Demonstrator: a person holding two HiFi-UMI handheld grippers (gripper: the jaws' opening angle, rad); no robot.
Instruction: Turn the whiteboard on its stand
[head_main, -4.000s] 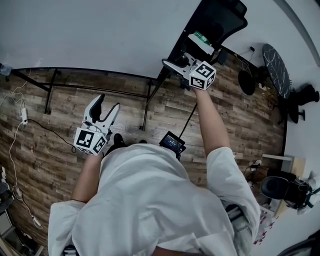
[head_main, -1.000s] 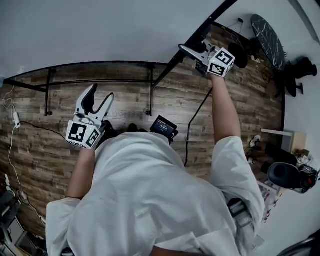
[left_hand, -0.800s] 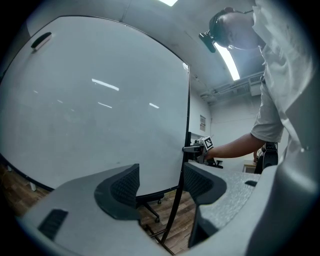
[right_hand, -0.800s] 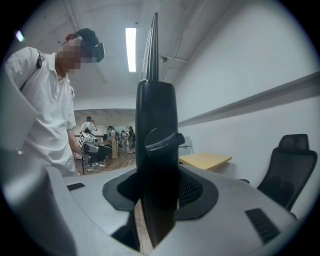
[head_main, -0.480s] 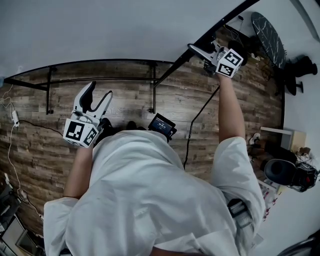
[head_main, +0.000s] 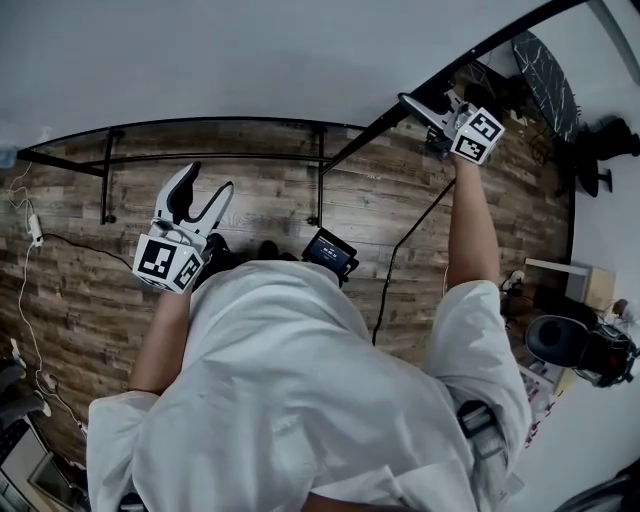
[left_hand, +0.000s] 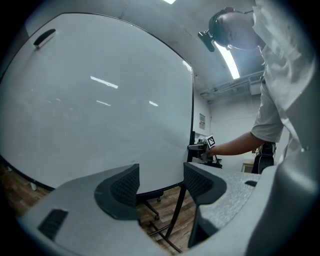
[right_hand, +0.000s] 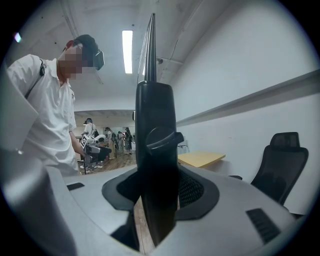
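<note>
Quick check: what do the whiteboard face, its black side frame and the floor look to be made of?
The whiteboard face is a smooth, glossy white panel, likely coated steel or melamine; ceiling lights reflect in it. The black side frame looks hard and matte, either painted metal or plastic; I cannot tell which. The floor is wood-look planks with visible grain and seams, possibly laminate.

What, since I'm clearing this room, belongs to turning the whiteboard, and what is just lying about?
Job: whiteboard; stand; right gripper, clamped on the whiteboard's edge; left gripper, open, empty.
Lying about: office chair; yellow table; white plug on floor.
</note>
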